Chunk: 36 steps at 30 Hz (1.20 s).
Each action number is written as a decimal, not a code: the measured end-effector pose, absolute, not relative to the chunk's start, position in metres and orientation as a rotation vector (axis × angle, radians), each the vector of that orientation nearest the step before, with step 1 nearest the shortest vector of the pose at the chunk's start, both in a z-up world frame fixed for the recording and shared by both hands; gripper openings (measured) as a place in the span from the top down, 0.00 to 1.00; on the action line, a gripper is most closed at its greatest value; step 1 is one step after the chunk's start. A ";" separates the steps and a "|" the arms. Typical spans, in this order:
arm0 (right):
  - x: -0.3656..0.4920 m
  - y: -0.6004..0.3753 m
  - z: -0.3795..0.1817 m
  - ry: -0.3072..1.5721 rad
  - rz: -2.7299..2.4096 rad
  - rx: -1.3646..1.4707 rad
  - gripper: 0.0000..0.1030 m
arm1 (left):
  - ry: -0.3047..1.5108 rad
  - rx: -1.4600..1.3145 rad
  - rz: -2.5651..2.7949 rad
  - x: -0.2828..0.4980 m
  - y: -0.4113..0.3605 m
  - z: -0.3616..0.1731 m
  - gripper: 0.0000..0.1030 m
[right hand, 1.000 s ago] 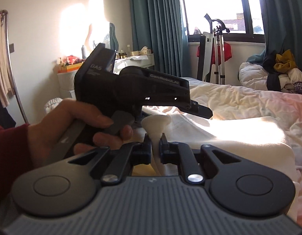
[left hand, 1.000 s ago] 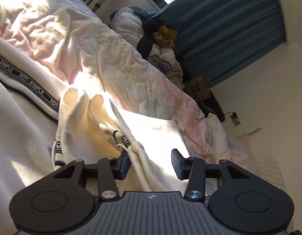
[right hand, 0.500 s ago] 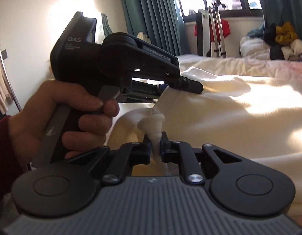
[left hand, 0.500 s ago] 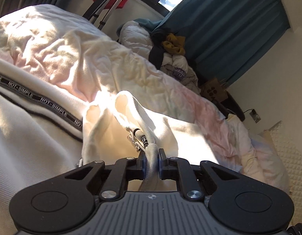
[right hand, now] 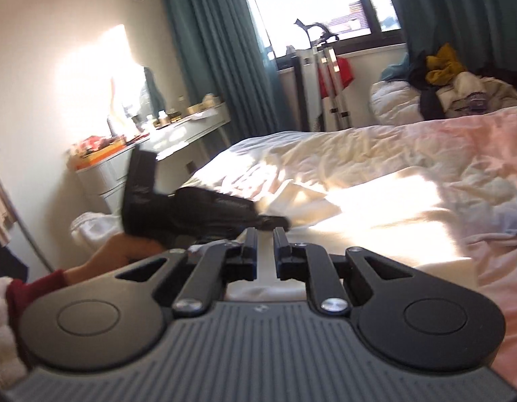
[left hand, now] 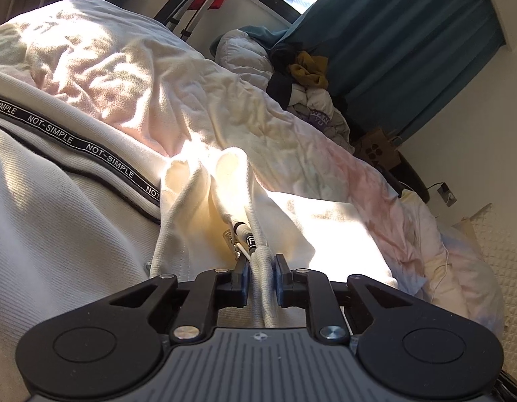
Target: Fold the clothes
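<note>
**Thin grips on a heavy cream garment: where the fold could come undone**

The cream garment (left hand: 74, 234), with its black NOT-SIMPLE tape (left hand: 90, 150) running across the left of the left wrist view, lies on the rumpled bedsheet (left hand: 224, 100) and fills the lower left and centre of that frame. The left gripper (left hand: 261, 276) pinches only the ribbed edge (left hand: 263, 268) beside the drawstring ends (left hand: 241, 231); its jaws have just been opening a little, though cloth is between them and the pads press it. If that hold loosens further, the edge may slip out once the cloth is lifted or pulled.

In the right wrist view the right gripper (right hand: 265, 251) is nearly closed on a pale strip of the same fabric, low in the centre. The picture is blurred, so how deep that bite goes is unclear. A shallow bite plus a quick sweep could drop the corner and leave a crooked fold.

The drawstring's hard tips sit just above the left pads and might snag. The left hand (right hand: 124, 251) is close at lower left, so the two tools could bump.
</note>
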State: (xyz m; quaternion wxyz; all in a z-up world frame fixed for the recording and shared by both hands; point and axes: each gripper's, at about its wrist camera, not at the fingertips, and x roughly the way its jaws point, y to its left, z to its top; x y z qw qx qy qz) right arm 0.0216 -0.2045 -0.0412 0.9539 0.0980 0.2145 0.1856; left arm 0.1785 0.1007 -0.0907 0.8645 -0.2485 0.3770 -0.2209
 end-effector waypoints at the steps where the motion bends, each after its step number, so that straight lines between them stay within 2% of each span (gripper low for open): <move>1: 0.028 -0.209 -0.046 0.441 0.305 0.174 0.87 | 0.788 -0.530 -0.463 0.178 0.101 -0.091 0.83; 6: 0.074 -0.226 -0.094 0.583 0.090 0.180 0.88 | 0.766 -0.546 -0.432 0.171 0.102 -0.088 0.79; 10: 0.084 -0.226 -0.115 0.603 0.074 0.201 0.88 | 0.744 -0.575 -0.374 0.159 0.109 -0.085 0.77; 12: 0.081 -0.226 -0.117 0.594 0.076 0.196 0.88 | 0.730 -0.609 -0.358 0.151 0.116 -0.082 0.73; 14: 0.078 -0.225 -0.118 0.595 0.078 0.191 0.88 | 0.713 -0.618 -0.337 0.141 0.122 -0.076 0.59; 18: 0.075 -0.225 -0.117 0.591 0.081 0.183 0.88 | 0.701 -0.640 -0.292 0.119 0.137 -0.059 0.46; 20: 0.073 -0.225 -0.116 0.593 0.080 0.183 0.88 | 0.702 -0.655 -0.252 0.106 0.150 -0.048 0.24; 24: 0.071 -0.225 -0.114 0.600 0.077 0.187 0.88 | 0.652 -0.750 -0.184 0.076 0.190 -0.022 0.17; 26: 0.070 -0.226 -0.113 0.606 0.079 0.194 0.88 | 0.622 -0.800 -0.134 0.060 0.213 -0.012 0.07; 31: 0.066 -0.229 -0.111 0.614 0.085 0.224 0.88 | 0.603 -0.880 -0.030 0.031 0.273 -0.009 0.05; 36: 0.060 -0.232 -0.105 0.577 0.103 0.283 0.87 | 0.636 -1.031 0.125 0.023 0.319 -0.038 0.05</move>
